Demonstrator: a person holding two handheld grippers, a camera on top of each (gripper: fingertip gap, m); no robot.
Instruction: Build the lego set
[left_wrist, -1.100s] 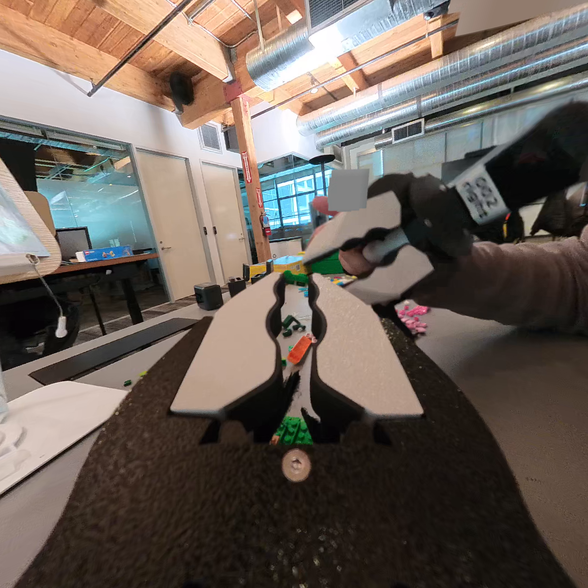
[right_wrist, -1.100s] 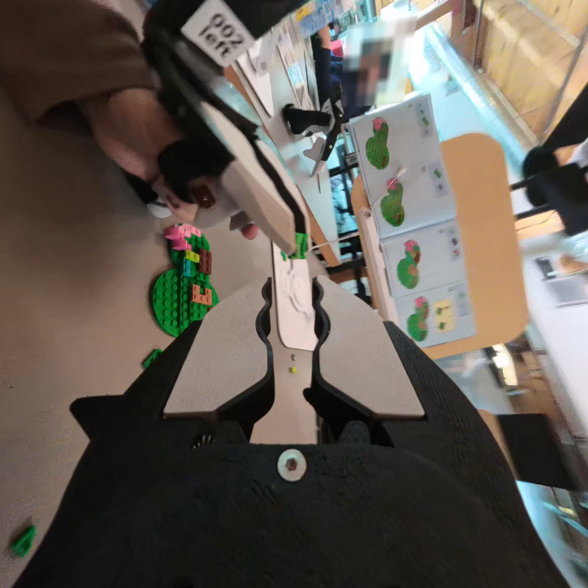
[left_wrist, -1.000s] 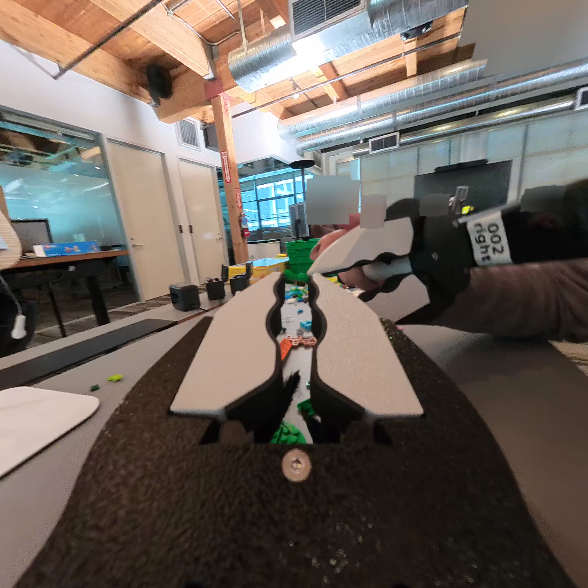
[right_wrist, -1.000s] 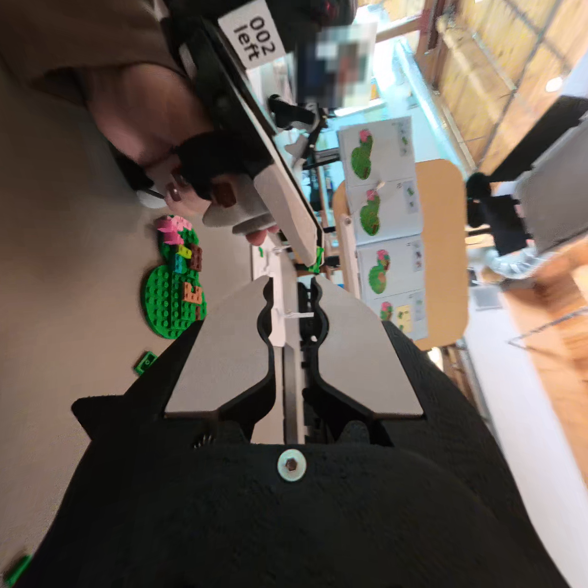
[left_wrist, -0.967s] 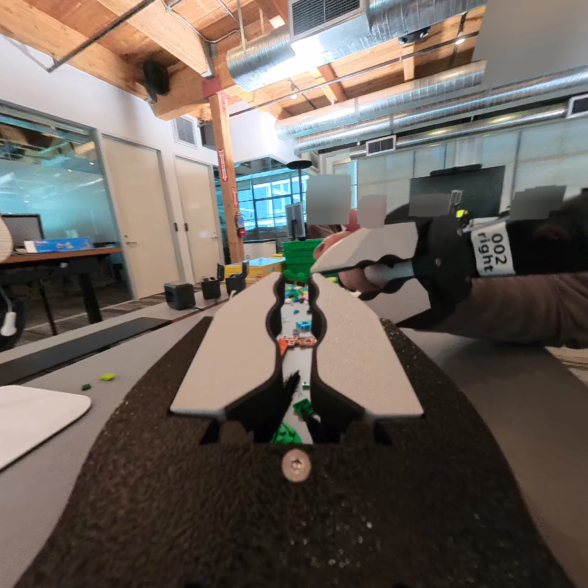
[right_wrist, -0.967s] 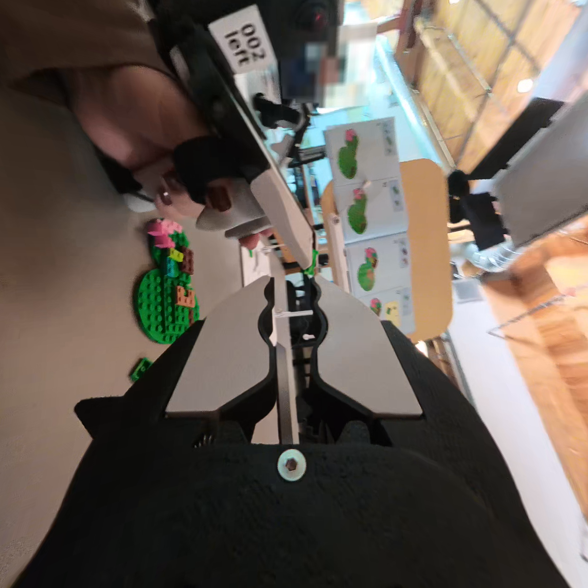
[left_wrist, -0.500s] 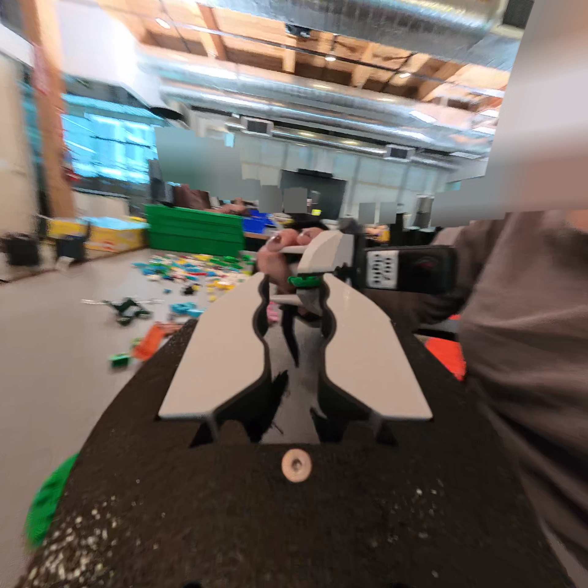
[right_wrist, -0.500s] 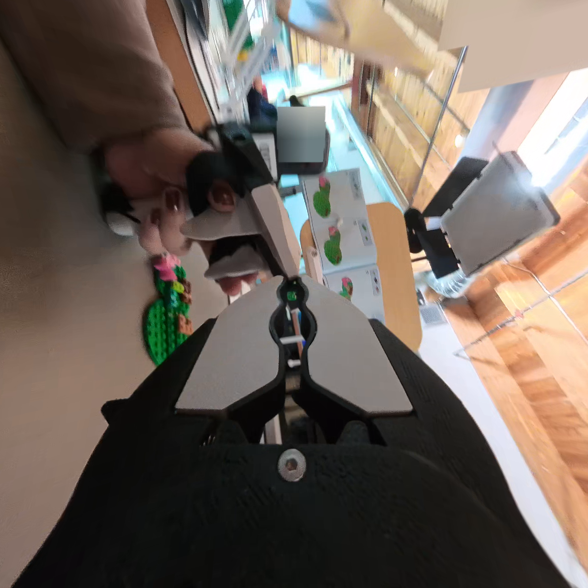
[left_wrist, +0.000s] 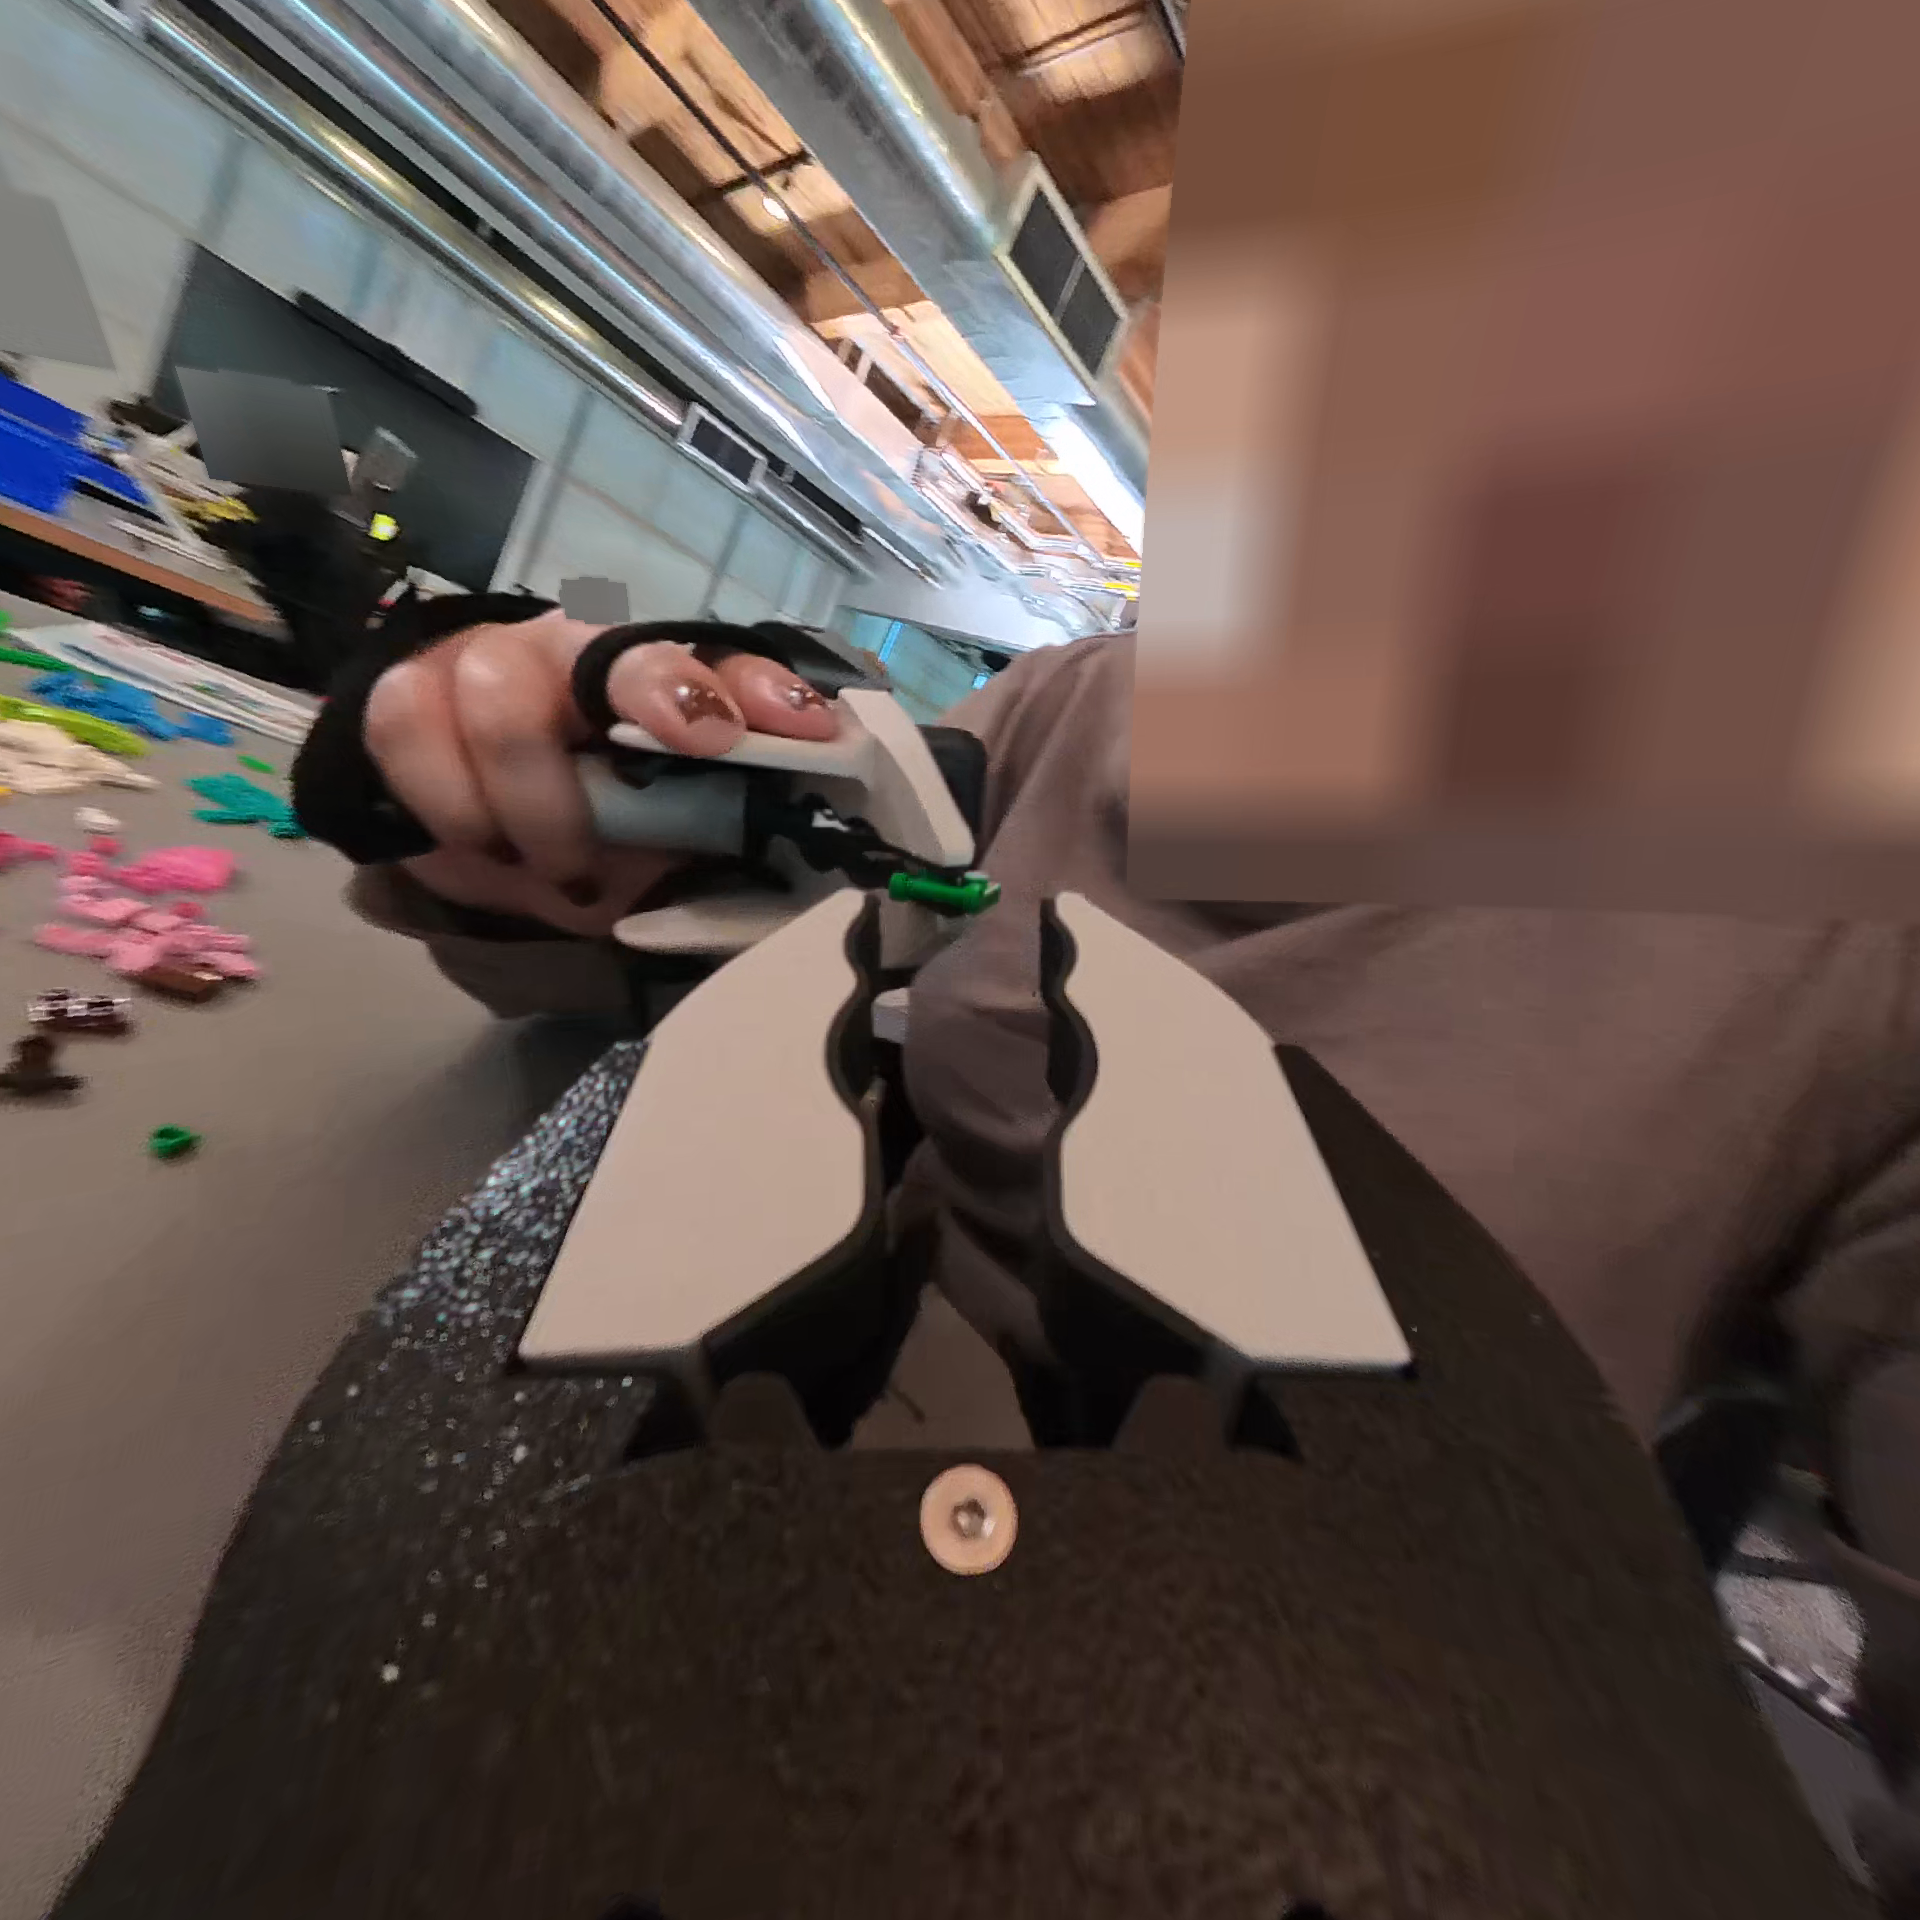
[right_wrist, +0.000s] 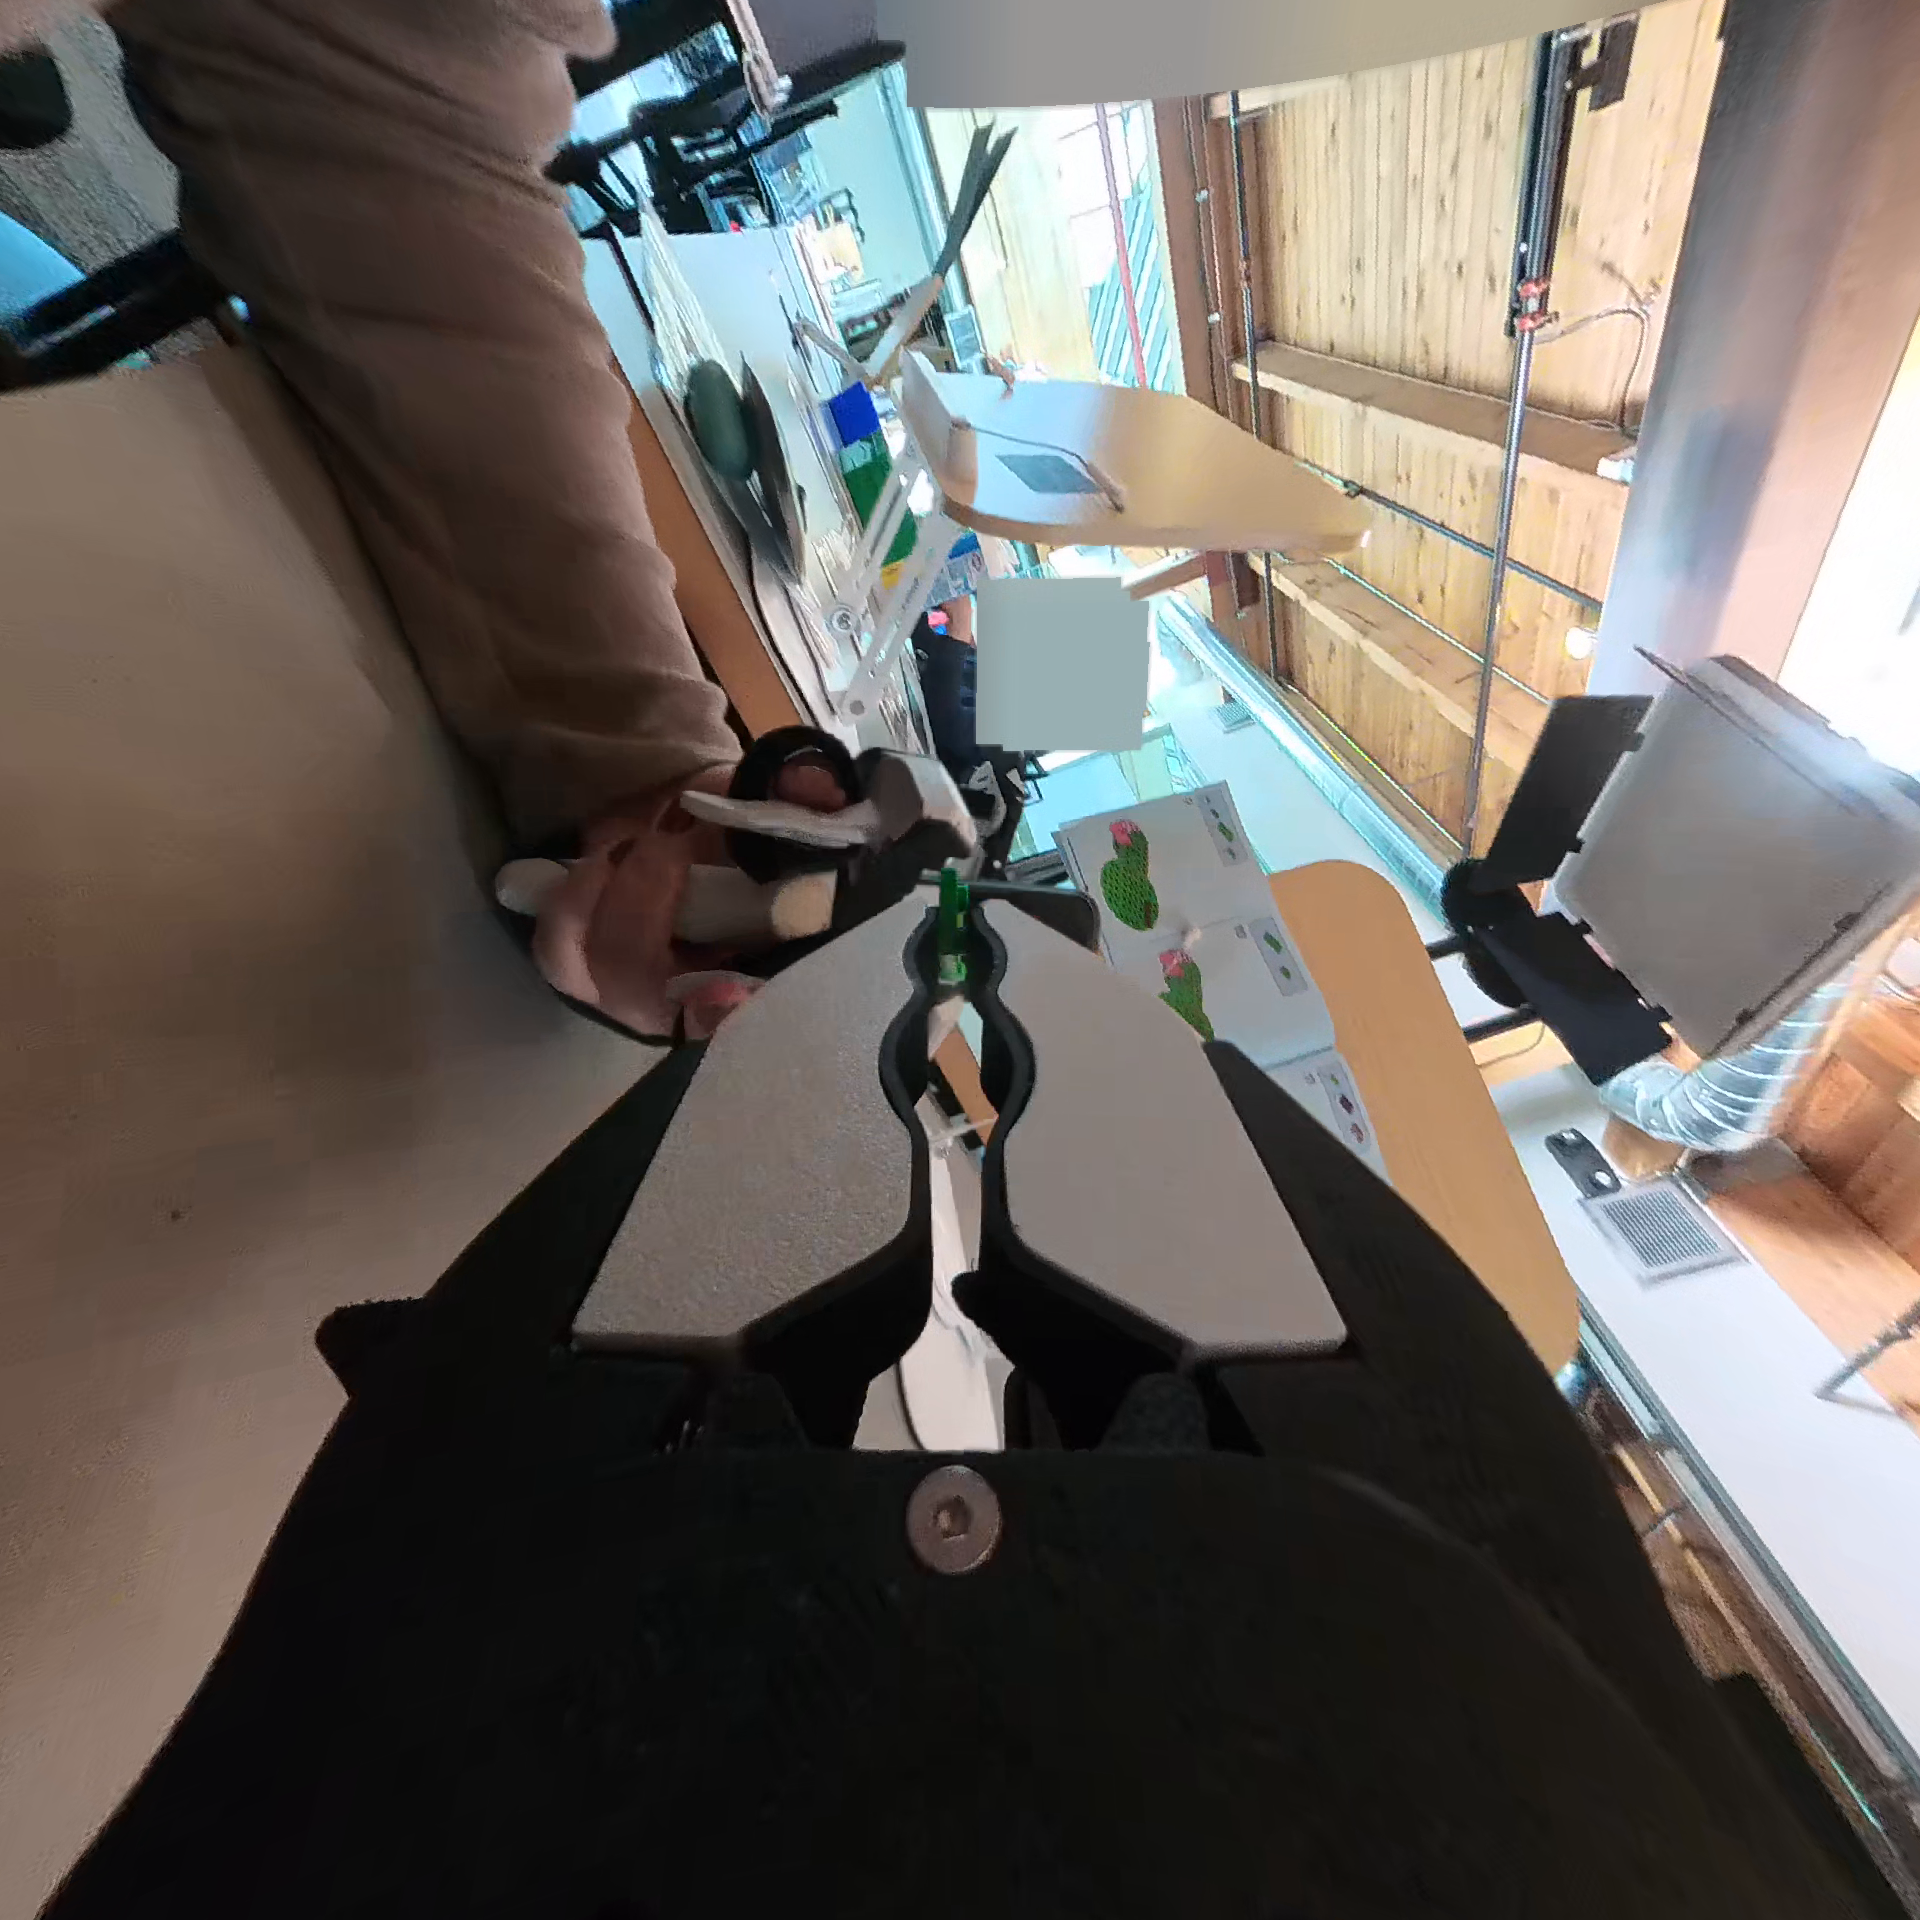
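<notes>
My right gripper (right_wrist: 951, 928) is shut on a small green lego piece (right_wrist: 950, 962), held in the air at its fingertips. In the left wrist view the same piece (left_wrist: 940, 890) sticks out of the right gripper's tip, with a hand around that gripper's fingers (left_wrist: 883, 758). My left gripper (left_wrist: 954, 914) is open and empty, its tips just below and on either side of the green piece. The left gripper's fingers (right_wrist: 800, 821) also show in the right wrist view, just beyond the piece.
Loose pink pieces (left_wrist: 145, 914), teal pieces (left_wrist: 239, 800) and one small green piece (left_wrist: 174, 1141) lie on the grey table (left_wrist: 260, 1247) to the left. The person's sleeve and body (left_wrist: 1507, 1091) are close ahead. An instruction booklet (right_wrist: 1143, 883) hangs on a wooden stand. Left and right tips are no more than a few centimetres apart.
The left gripper held the green piece, then opened and let it go. The right gripper shut on it. Both grippers swung away from the table toward the person's body.
</notes>
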